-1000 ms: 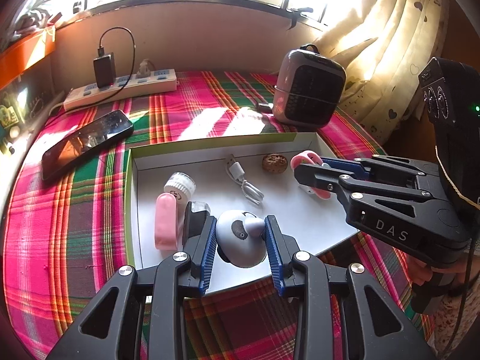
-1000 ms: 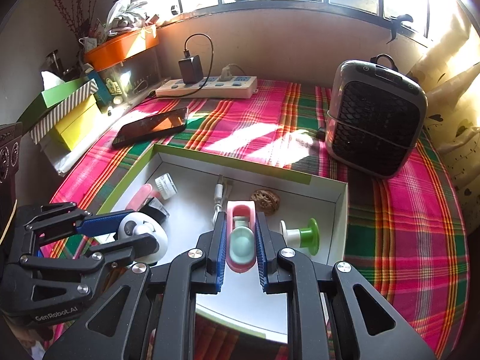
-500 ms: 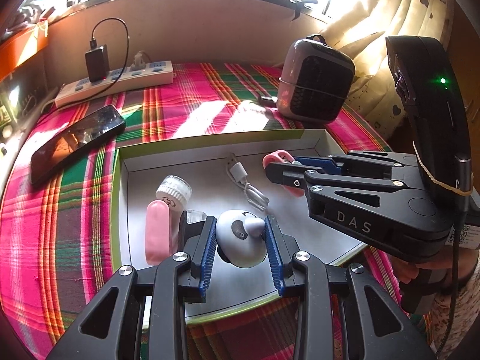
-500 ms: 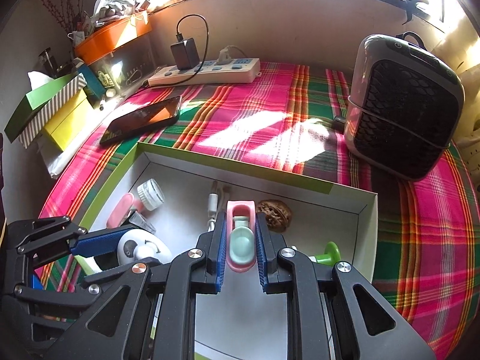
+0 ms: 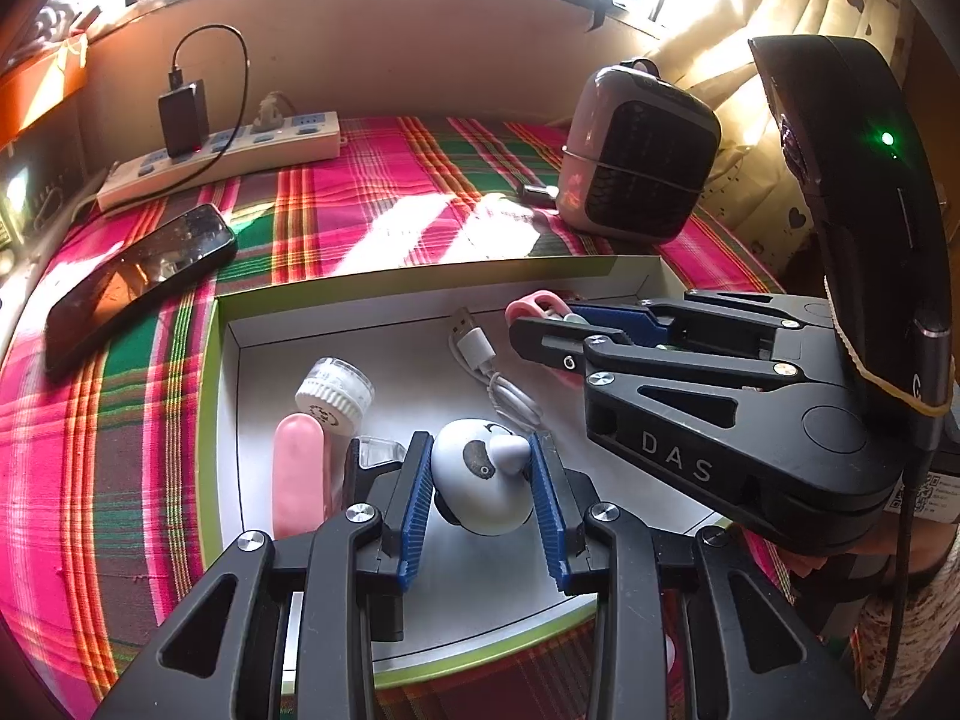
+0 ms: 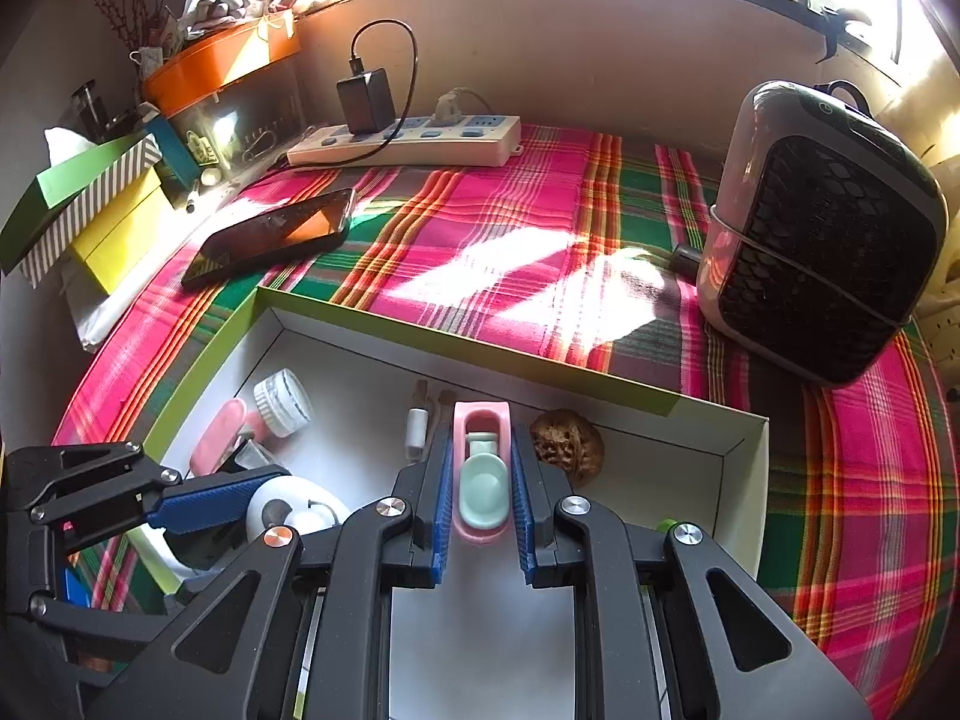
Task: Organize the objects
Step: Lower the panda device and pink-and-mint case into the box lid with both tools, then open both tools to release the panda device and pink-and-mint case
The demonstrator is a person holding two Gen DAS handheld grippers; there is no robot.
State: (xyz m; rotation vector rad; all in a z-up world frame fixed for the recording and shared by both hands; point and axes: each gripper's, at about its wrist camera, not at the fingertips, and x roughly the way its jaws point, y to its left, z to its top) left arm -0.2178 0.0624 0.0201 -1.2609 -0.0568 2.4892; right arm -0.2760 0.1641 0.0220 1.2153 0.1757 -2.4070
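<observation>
A shallow white box with a green rim point(image 5: 210, 396) point(image 6: 480, 343) lies on the plaid cloth. My left gripper point(image 5: 480, 456) is shut on a white panda-faced toy point(image 5: 483, 483) over the box's near part. Over the box's middle, my right gripper point(image 6: 482, 456) is shut on a small pink toy toilet with a mint seat point(image 6: 482, 471). In the left wrist view the right gripper point(image 5: 540, 324) reaches in from the right with the pink toy point(image 5: 531, 305). Inside the box lie a pink tube point(image 5: 298, 474), a white ridged jar point(image 5: 336, 390), a white USB cable point(image 5: 486, 360) and a walnut point(image 6: 567, 444).
A black phone point(image 6: 276, 234) lies on the cloth left of the box. A white power strip point(image 6: 414, 141) with a black charger sits by the back wall. A grey fan heater point(image 6: 822, 234) stands at the right. Green and yellow boxes point(image 6: 90, 210) are stacked far left.
Both grippers have shifted forward and slightly down over the box with their toys still held. The right gripper now hides the walnut in the left wrist view.
</observation>
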